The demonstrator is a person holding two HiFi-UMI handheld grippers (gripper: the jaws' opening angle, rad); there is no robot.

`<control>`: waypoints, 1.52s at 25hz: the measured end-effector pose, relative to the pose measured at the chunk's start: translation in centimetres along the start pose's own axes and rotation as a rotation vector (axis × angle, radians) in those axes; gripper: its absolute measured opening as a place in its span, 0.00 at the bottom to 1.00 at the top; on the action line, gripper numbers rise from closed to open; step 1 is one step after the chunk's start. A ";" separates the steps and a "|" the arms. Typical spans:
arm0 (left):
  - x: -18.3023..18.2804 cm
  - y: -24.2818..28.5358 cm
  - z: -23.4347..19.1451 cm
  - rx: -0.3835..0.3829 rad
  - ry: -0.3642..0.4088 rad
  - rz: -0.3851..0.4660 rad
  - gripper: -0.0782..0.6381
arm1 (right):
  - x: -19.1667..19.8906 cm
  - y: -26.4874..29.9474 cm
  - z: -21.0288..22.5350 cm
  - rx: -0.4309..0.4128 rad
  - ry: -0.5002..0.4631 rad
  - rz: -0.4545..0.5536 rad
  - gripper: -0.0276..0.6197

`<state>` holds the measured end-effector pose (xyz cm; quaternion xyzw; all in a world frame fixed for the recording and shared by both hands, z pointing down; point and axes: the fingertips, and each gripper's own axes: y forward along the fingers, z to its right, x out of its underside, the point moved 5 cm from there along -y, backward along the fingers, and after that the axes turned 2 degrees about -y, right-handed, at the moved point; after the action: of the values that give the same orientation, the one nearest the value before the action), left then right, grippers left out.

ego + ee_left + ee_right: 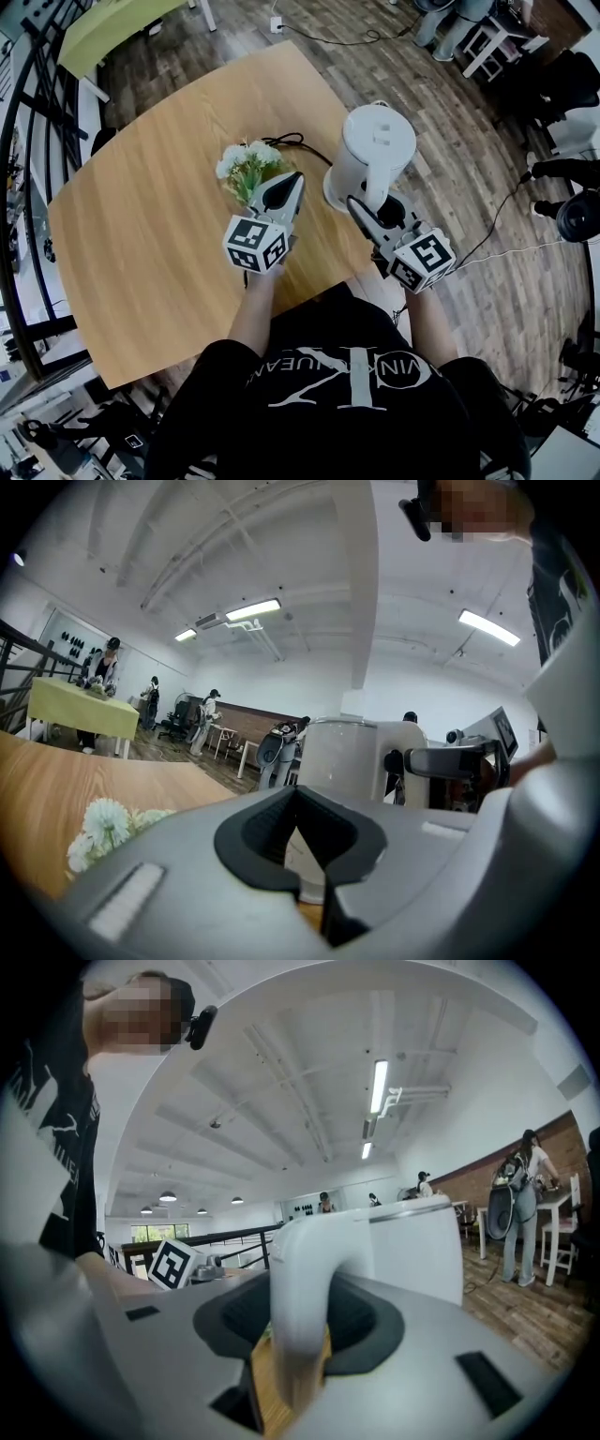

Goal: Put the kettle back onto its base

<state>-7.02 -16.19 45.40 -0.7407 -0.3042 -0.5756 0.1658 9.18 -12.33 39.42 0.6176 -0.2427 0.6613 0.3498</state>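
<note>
Left of centre, beside the flowers (246,164), my left gripper (292,183) hangs empty, its jaws only a narrow gap apart; it is best kept clear. To its right the kettle (375,145) stands upright near the table (141,206) edge, seemingly over its base (330,190), though I cannot tell if it is fully seated. My right gripper (375,211) has its jaws wide around the handle (300,1279), not visibly pinching. I should confirm the kettle sits flat and centred, then draw straight back.
</note>
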 end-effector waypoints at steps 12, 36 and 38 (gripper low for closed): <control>0.6 -0.9 0.6 0.014 -0.003 -0.007 0.12 | 1.3 -1.7 -1.0 0.049 0.039 -0.002 0.29; 0.7 -2.0 1.1 -0.005 -0.012 0.001 0.12 | 2.6 -2.5 -0.9 -0.095 -0.058 -0.176 0.29; 0.7 -2.1 1.0 -0.009 -0.014 0.000 0.12 | 2.5 -2.5 -0.9 -0.094 -0.049 -0.167 0.29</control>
<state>-7.51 -13.76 45.57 -0.7455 -0.3028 -0.5717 0.1601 10.48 -9.67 41.53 0.6347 -0.2296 0.6024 0.4261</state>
